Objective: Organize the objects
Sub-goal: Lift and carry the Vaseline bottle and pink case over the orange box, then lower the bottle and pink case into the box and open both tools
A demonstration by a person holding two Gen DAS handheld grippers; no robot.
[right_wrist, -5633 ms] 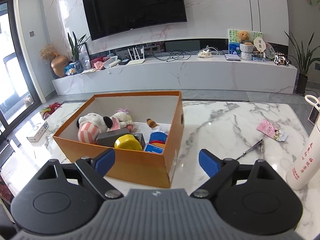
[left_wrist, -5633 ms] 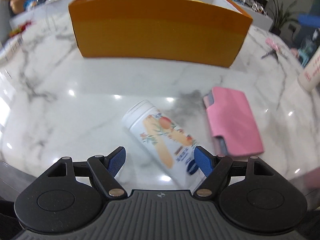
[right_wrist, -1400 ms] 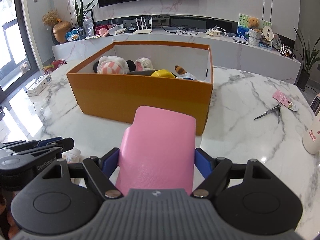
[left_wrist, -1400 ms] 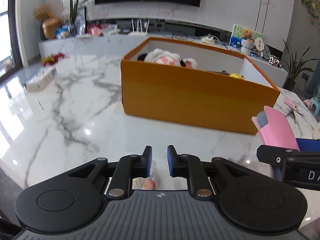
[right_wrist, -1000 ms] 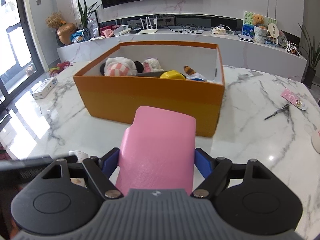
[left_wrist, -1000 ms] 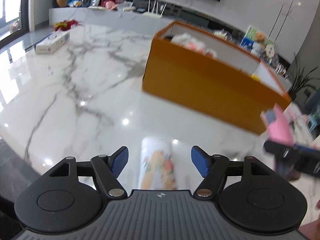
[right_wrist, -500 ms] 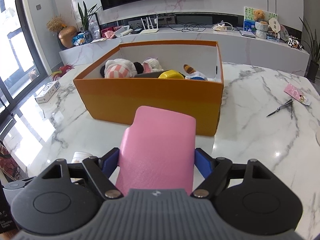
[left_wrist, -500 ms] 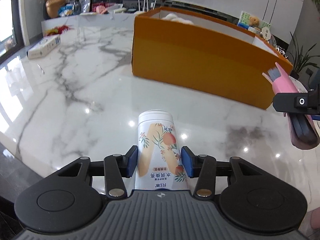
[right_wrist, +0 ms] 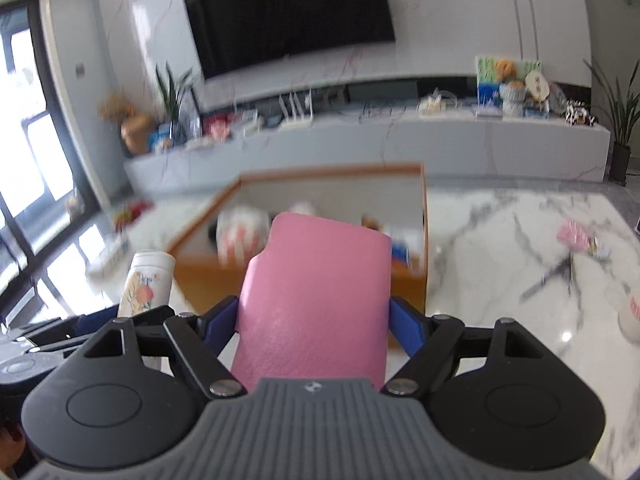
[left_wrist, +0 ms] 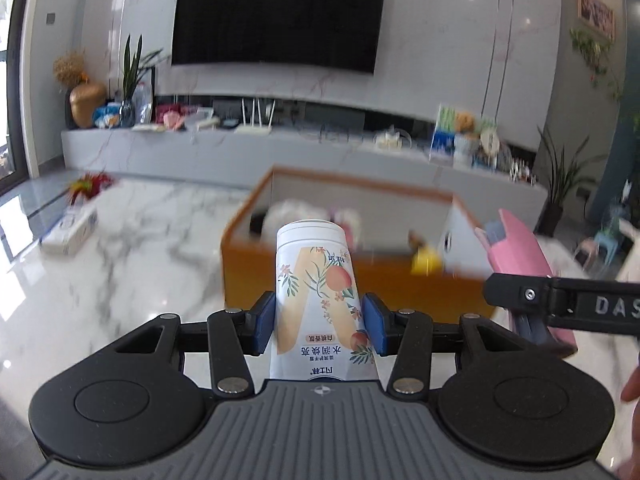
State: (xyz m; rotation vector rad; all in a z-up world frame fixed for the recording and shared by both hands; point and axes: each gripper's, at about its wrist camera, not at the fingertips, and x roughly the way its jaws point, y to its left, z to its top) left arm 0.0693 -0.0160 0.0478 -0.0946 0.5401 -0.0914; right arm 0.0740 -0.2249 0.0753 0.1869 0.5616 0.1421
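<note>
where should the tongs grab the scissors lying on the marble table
Take the scissors across the crossing where both blades meet, coming straight down from above. They lie flat and thin on the marble table, blades apart, so only a top pinch fits; blur hides finer detail.

orange box [left_wrist: 400,284] wall ahead, open top

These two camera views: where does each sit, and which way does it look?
Left wrist: on the left gripper, looking along its jaws, shut on the white bottle, toward the orange box; a fingertip shows at the right edge.
Right wrist: on the right gripper, jaws shut on the pink wallet, facing the same box.
Shared: box, both items, television wall.
</note>
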